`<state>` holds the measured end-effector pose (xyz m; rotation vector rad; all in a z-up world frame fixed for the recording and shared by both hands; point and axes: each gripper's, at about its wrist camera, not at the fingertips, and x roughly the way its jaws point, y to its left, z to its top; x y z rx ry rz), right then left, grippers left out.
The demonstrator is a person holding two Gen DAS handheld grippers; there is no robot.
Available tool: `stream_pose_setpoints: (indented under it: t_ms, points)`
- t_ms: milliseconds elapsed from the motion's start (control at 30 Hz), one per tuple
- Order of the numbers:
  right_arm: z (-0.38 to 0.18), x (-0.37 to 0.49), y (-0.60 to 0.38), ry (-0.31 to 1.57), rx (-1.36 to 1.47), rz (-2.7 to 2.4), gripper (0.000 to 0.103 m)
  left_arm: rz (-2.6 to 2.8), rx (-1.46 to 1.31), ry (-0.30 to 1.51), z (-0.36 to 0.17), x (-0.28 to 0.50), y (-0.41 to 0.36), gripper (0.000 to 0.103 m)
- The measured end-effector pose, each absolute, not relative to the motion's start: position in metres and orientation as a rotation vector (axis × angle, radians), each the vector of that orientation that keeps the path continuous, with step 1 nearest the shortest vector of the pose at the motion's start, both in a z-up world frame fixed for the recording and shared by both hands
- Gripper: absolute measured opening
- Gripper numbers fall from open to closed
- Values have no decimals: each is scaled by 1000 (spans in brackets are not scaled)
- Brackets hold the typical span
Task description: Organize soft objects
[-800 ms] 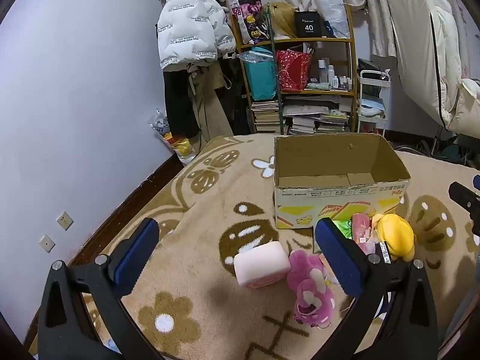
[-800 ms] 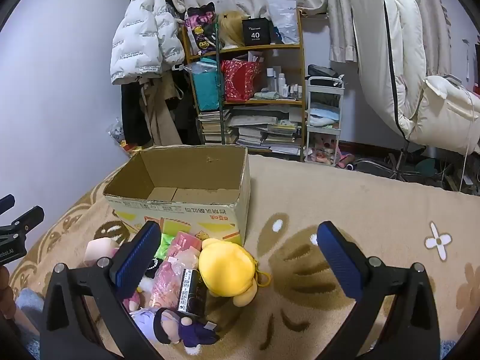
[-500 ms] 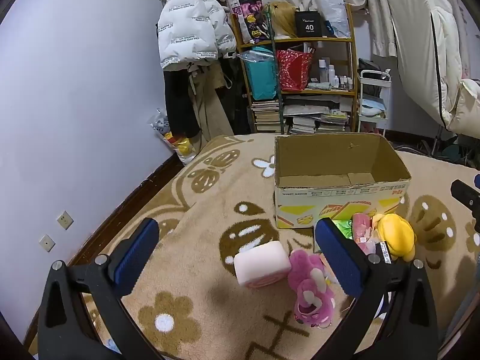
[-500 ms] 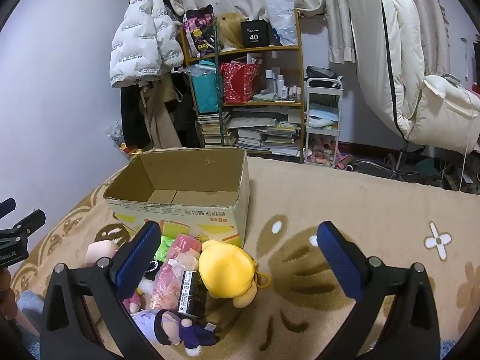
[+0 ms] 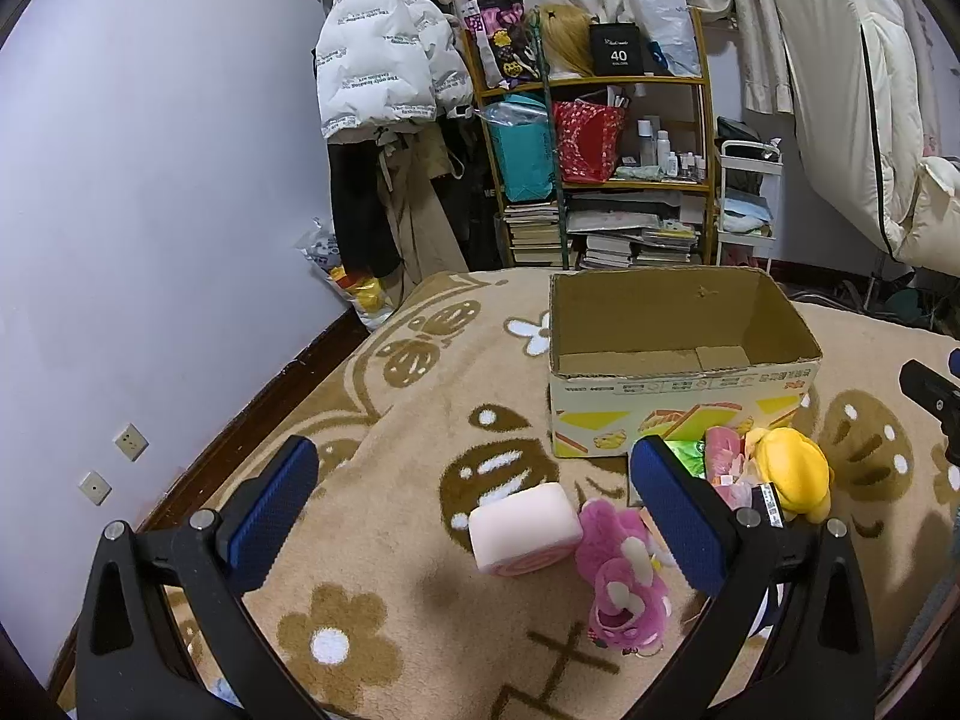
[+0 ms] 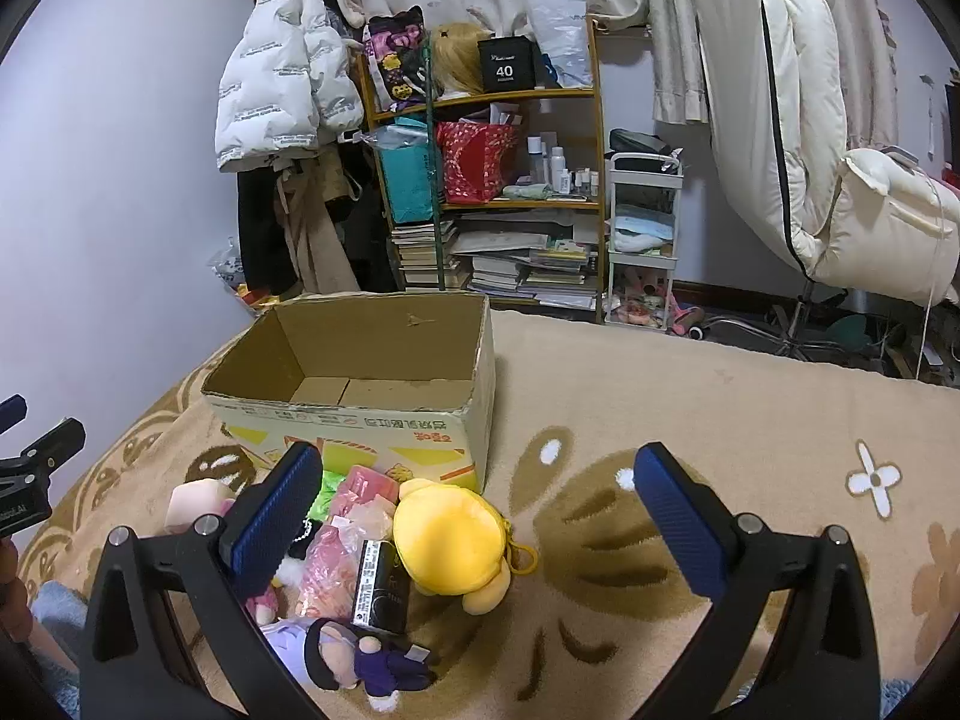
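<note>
Right now I hold both grippers, left (image 5: 474, 501) and right (image 6: 477, 504), spread wide, gripping nothing; toys (image 6: 450, 531) lie piled on the rug (image 6: 690, 396) against the empty box (image 6: 384, 426).

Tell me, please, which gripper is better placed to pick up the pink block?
Left. The pink block lies between the open left gripper pads; the right gripper faces the yellow plush.
</note>
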<state>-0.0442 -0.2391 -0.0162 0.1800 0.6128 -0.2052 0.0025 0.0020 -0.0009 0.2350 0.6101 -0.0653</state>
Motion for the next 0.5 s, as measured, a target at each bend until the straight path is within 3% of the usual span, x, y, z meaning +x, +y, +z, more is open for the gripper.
stream_pose_setpoints:
  t_ms: [500]
  points:
    - [-16, -44, -239, 614, 183, -205, 103, -64, 235, 603, 3, 0, 2, 103]
